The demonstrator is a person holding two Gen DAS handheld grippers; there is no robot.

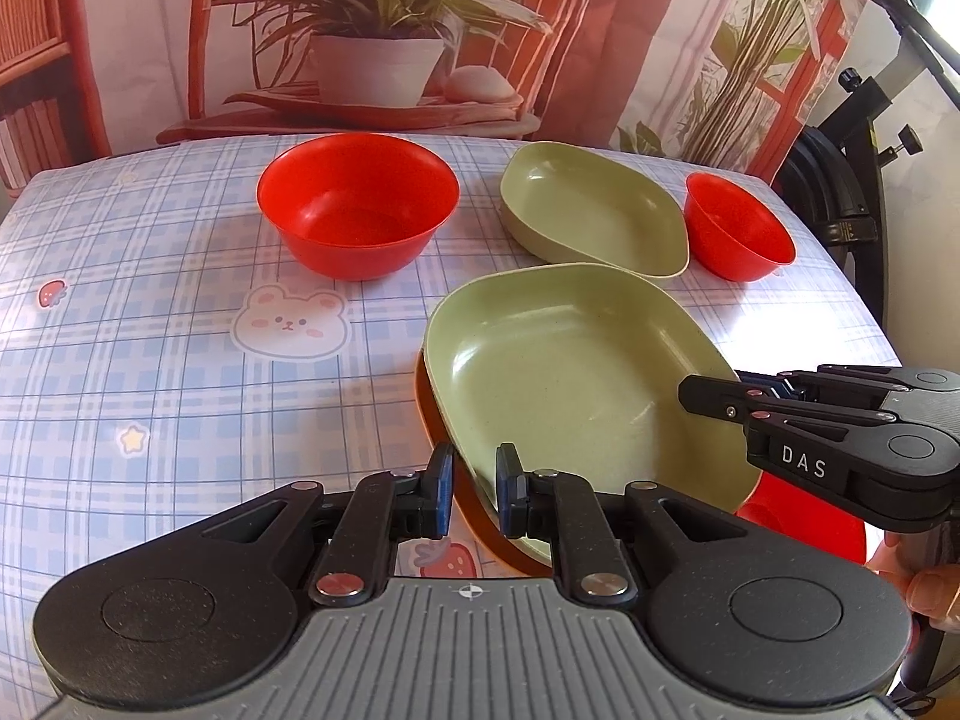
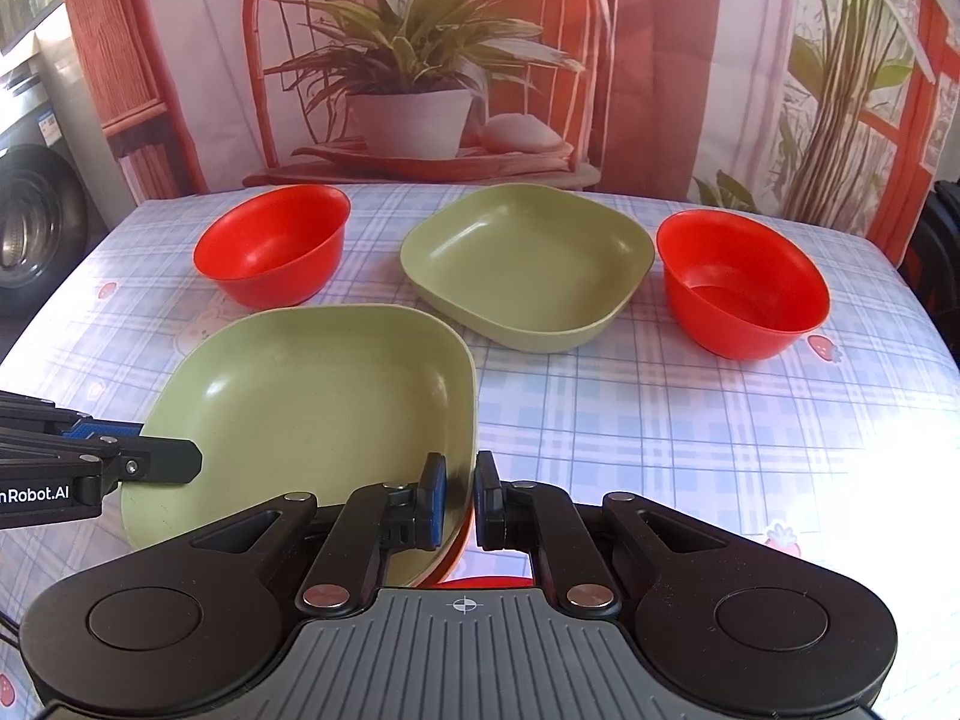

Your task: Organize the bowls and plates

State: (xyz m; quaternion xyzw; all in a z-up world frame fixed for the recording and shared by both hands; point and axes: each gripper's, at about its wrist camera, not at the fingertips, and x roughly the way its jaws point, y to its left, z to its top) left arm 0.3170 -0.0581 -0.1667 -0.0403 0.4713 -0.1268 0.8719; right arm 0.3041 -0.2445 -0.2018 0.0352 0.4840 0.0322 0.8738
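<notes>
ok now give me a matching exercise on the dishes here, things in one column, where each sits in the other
1 near green plate
2 far green plate
3 left red bowl
4 orange plate

a mostly hidden under a plate
b far left, touching nothing
c between left red bowl and right red bowl
d stacked on another plate

Pairs: 1-d, 2-c, 3-b, 4-a

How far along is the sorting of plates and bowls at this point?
Done: the near green plate already sits on an orange plate. In hand: the left gripper and right gripper each pinch that stack's rim on opposite sides. Left: the far green plate and two red bowls stand apart, unstacked.
</notes>
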